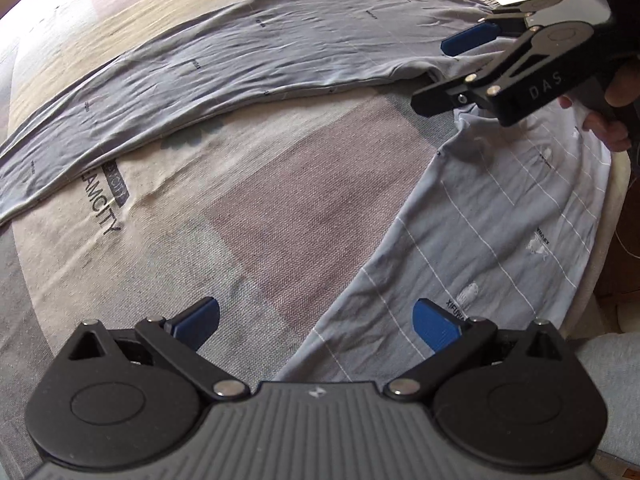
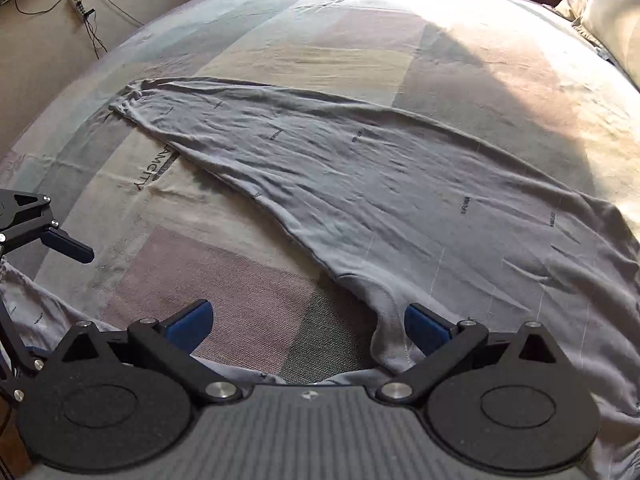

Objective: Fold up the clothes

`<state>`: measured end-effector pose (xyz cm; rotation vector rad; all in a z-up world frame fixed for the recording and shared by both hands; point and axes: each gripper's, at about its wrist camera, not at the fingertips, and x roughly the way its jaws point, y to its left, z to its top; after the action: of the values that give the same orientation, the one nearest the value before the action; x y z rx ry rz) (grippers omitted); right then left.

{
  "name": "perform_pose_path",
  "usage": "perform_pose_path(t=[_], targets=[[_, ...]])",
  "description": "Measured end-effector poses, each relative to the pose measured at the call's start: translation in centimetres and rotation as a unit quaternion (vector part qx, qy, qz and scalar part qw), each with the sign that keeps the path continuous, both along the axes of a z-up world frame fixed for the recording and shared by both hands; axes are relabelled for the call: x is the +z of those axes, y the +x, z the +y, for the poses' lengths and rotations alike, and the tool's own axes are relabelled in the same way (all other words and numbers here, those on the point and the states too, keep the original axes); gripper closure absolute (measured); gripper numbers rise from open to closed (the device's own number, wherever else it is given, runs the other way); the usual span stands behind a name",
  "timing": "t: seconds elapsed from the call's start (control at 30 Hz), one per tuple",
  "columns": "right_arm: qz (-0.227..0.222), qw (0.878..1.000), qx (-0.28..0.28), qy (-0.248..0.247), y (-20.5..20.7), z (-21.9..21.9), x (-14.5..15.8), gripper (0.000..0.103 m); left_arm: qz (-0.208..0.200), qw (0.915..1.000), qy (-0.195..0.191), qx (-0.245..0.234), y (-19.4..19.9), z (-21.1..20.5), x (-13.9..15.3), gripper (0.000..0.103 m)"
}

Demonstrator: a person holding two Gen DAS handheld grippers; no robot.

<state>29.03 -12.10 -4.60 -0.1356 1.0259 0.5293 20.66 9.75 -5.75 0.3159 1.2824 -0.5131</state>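
While both tools hover over the bed (image 2: 360,28), neither has hold of anything: the left gripper (image 1: 316,322) has its blue pads spread wide above the near leg of the grey trousers (image 2: 380,184), and the right gripper (image 2: 308,324) is just as wide open, its right pad (image 2: 426,328) beside the raised fold of cloth at the crotch. In the left wrist view the trousers lie splayed in a V on the patchwork bedspread (image 1: 280,216), one leg reaching toward the far left edge of the bed, the other running along the near right edge, where its cloth seems to hang partly over the side. Nothing looks folded yet, so the likely step is to take the waist or a leg and lay one leg over the other. The risk lies in the grip: a shallow pinch on this thin, creased fabric may catch only the top layer, so the lower layer would drag and bunch. Pulling the near leg could also slide it off the bed edge.
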Motion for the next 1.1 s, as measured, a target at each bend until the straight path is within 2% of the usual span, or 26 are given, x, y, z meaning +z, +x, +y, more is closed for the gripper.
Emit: perform_pose_path(t=[0.07, 0.1, 0.23, 0.33, 0.47, 0.6, 0.77, 0.97, 1.1], targets=[[0.001, 0.999, -0.025, -0.021, 0.9, 0.3, -0.7, 0.0, 0.001, 0.9999, -0.006, 0.009, -0.3, 0.3, -0.1, 0.001], [0.009, 0.999, -0.035, -0.012, 1.4, 0.3, -1.2, 0.0, 0.002, 0.9999, -0.009, 0.014, -0.4, 0.4, -0.1, 0.001], [0.063, 0.994, -0.05, 0.069, 2.9, 2.1, -2.0, 0.0, 0.006, 0.9996, -0.022, 0.02, -1.0, 0.9, -0.3, 0.001], [0.049, 0.994, -0.034, 0.093, 2.8, 3.6, -0.5, 0.0, 0.003, 0.9996, -0.023, 0.017, -1.5, 1.2, -0.1, 0.001], [0.021, 0.996, -0.051, 0.064, 1.9, 3.0, 1.0, 0.0, 0.002, 0.9991, -0.04, 0.017, -2.3, 1.8, 0.1, 0.001], [0.039, 0.995, -0.087, 0.025, 0.0, 0.3, 0.3, 0.0, 0.016, 0.9967, -0.079, 0.011, -3.8, 1.5, 0.1, 0.001], [0.058, 0.991, -0.121, -0.006, -3.5, -2.0, -0.9, 0.0, 0.03, 0.9941, -0.1, -0.028, -6.2, 0.2, -0.5, 0.001], [0.068, 0.987, -0.143, -0.017, -6.3, -1.7, -1.7, 0.0, 0.039, 0.9931, -0.104, -0.037, -6.7, 2.7, -2.1, 0.001], [0.086, 0.987, -0.133, -0.022, -6.8, -0.5, -2.9, 0.0, 0.036, 0.9968, -0.063, -0.031, -6.6, 5.9, -2.1, 0.001]])
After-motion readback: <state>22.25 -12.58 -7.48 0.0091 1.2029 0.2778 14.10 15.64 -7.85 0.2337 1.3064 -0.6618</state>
